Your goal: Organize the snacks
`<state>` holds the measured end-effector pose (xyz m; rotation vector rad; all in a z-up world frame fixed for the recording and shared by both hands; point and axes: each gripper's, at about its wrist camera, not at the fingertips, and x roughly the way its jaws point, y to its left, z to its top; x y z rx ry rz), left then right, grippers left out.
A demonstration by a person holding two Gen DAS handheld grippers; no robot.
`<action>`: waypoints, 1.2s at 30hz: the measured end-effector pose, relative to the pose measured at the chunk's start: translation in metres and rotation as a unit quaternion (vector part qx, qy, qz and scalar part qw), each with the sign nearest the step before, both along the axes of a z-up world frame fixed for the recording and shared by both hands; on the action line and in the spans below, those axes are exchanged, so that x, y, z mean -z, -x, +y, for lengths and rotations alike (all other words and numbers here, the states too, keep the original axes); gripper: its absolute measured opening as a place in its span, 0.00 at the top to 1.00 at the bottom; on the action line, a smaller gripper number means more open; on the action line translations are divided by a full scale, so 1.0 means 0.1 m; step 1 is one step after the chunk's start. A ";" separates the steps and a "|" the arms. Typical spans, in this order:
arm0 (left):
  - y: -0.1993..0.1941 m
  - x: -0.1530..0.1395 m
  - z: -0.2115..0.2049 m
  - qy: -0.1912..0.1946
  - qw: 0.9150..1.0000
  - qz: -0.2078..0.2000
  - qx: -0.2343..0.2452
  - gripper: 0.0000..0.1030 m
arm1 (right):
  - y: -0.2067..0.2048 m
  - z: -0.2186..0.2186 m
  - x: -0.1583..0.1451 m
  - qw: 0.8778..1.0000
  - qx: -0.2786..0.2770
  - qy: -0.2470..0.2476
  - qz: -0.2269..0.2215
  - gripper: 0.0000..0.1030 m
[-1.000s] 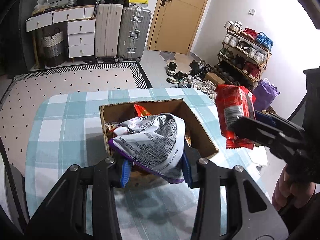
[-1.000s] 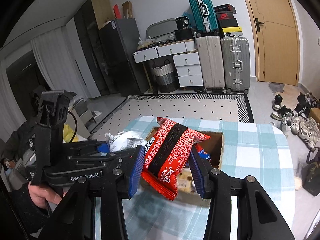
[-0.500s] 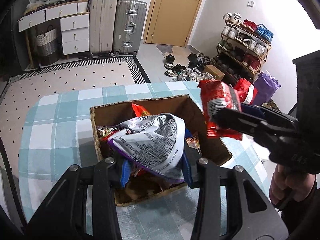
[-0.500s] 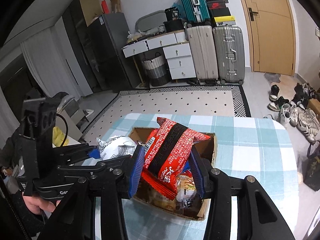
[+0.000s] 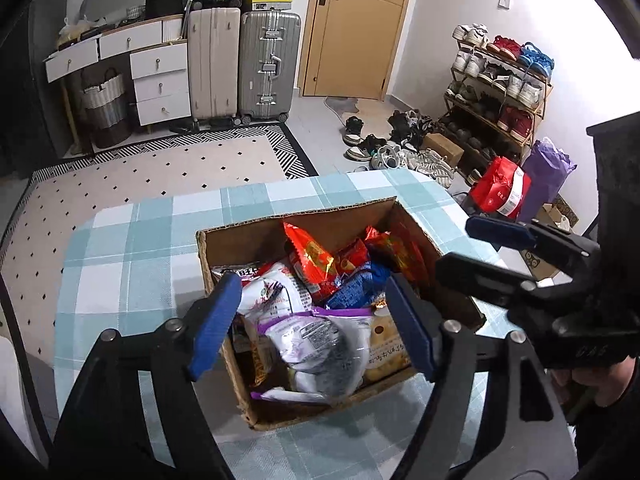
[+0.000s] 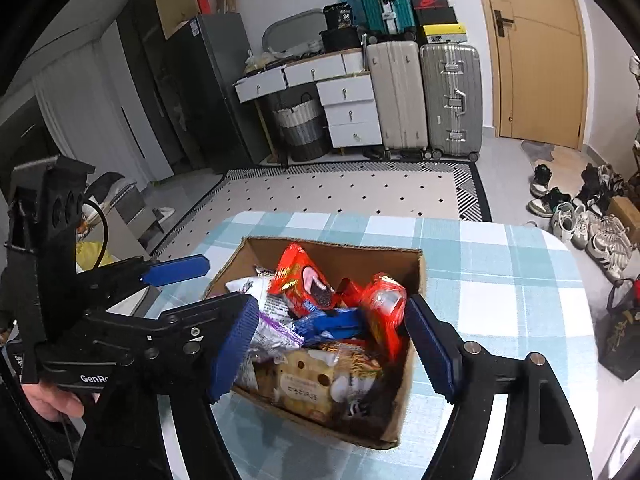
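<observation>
An open cardboard box (image 5: 296,216) (image 6: 332,244) full of snack packets sits on a table with a teal checked cloth (image 5: 132,264) (image 6: 500,280). My left gripper (image 5: 312,322) hangs over the box's near end. Its jaws are opening and its pads touch nothing. Below it a blurred silver and purple bag (image 5: 320,344) lies loose on top of the snacks. My right gripper (image 6: 332,344) is over the box's other side, jaws also opening. A blurred red packet (image 6: 384,308) lies free in the box below it. Each gripper shows in the other's view: right gripper (image 5: 476,252), left gripper (image 6: 196,288).
Beyond the table are a patterned rug (image 5: 160,168), two upright suitcases (image 5: 244,64), white drawers (image 5: 160,80) and a wooden door (image 5: 356,28). A shoe rack (image 5: 500,80), loose shoes, a red bag (image 5: 500,192) and a purple bag stand on the floor to the right.
Both grippers came down over the box and their jaws opened. The silver and purple bag left the left gripper and the red packet left the right; both now lie in the box.
</observation>
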<state>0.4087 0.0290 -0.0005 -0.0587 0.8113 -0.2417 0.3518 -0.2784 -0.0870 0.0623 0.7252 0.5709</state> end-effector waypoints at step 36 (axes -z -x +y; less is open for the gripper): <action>1.73 -0.81 0.11 -0.046 0.986 -0.133 -0.095 0.01 | 1.82 -0.61 -0.79 0.957 0.096 -0.014 -0.275 0.07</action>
